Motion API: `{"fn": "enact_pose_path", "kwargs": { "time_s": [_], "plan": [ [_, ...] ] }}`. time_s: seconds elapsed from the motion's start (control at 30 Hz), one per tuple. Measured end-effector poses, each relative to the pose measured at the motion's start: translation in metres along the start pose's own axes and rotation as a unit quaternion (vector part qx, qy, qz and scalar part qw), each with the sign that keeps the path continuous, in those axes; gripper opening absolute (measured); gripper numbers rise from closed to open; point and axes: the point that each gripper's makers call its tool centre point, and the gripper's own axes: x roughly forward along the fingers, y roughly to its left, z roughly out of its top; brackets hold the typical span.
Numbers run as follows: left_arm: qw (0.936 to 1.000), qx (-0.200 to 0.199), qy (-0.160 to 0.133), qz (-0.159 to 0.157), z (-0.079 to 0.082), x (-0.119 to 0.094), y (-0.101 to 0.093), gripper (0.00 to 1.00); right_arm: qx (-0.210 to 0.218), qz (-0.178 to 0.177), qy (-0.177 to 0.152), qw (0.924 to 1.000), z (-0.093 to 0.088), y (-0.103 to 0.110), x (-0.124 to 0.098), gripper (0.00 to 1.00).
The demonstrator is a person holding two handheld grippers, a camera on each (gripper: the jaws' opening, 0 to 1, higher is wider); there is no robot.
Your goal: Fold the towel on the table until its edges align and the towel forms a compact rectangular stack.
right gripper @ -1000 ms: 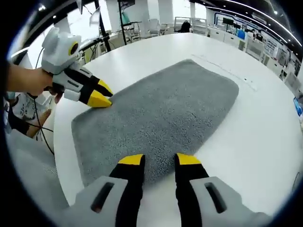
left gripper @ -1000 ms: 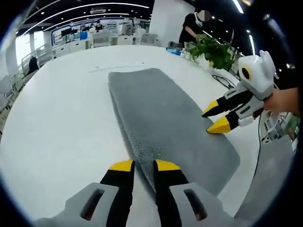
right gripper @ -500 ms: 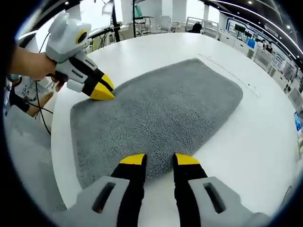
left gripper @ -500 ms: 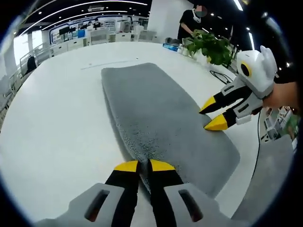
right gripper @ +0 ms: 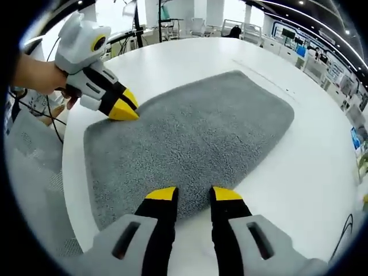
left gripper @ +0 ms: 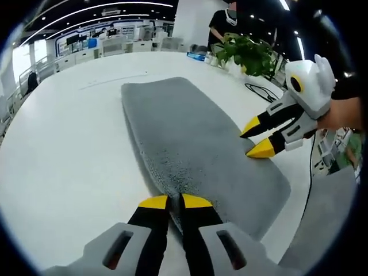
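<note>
The grey towel (left gripper: 190, 141) is lying flat and unfolded on the white table (left gripper: 63, 149), one long rectangle with rounded corners, its near end close to the table edge.

In the left gripper view, the left gripper (left gripper: 168, 201) is sitting at the towel's long edge near that end, its 2 yellow-tipped jaws almost together and pinching the towel's rim between them. The right gripper (left gripper: 256, 140) is coming in from the right, held by a hand (left gripper: 344, 115), at the towel's opposite long edge; its jaws are parted, the lower tip touching the towel's edge, the upper tip lifted above the pile. A potted plant (left gripper: 248, 53) is standing beyond the towel's far right side, and a person (left gripper: 221, 26) is standing behind the plant.

In the right gripper view, the right gripper (right gripper: 193, 194) is showing its 2 jaws spread apart at the towel (right gripper: 190, 141) edge, with grey pile visible in the gap, not yet squeezed. Across the towel, the left gripper (right gripper: 123, 106) is resting on the far edge with its tips clamped shut on the fabric, a hand (right gripper: 40, 77) behind it
</note>
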Motion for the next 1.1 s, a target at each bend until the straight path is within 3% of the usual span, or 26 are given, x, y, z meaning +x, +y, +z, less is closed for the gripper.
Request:
{"fn": "enact_pose_path", "kwargs": {
  "time_s": [0.5,0.7,0.77,0.9,1.0,1.1],
  "plan": [
    [0.9992,0.032,0.001,-0.022,0.004,0.014,-0.058,0.07,0.003,-0.019,0.008,0.9998,-0.049,-0.014,-0.035,0.21],
    [0.9994,0.028,0.000,-0.021,0.001,0.012,-0.070,0.08,-0.011,-0.028,0.014,0.9994,-0.052,-0.017,-0.038,0.22],
    [0.9986,0.048,-0.004,-0.023,0.001,0.012,-0.069,0.09,0.031,-0.038,-0.001,0.9988,-0.052,-0.017,-0.040,0.22],
    [0.9990,0.043,-0.012,-0.011,0.009,0.004,-0.058,0.24,0.043,-0.051,-0.023,0.9975,-0.051,-0.016,-0.046,0.22],
    [0.9986,0.047,-0.021,-0.013,0.013,-0.004,-0.061,0.24,0.094,-0.035,-0.059,0.9932,-0.043,-0.008,-0.053,0.24],
    [0.9940,0.105,-0.022,-0.022,0.013,-0.009,-0.069,0.24,0.089,-0.023,-0.072,0.9931,-0.040,-0.001,-0.058,0.25]
  ]
}}
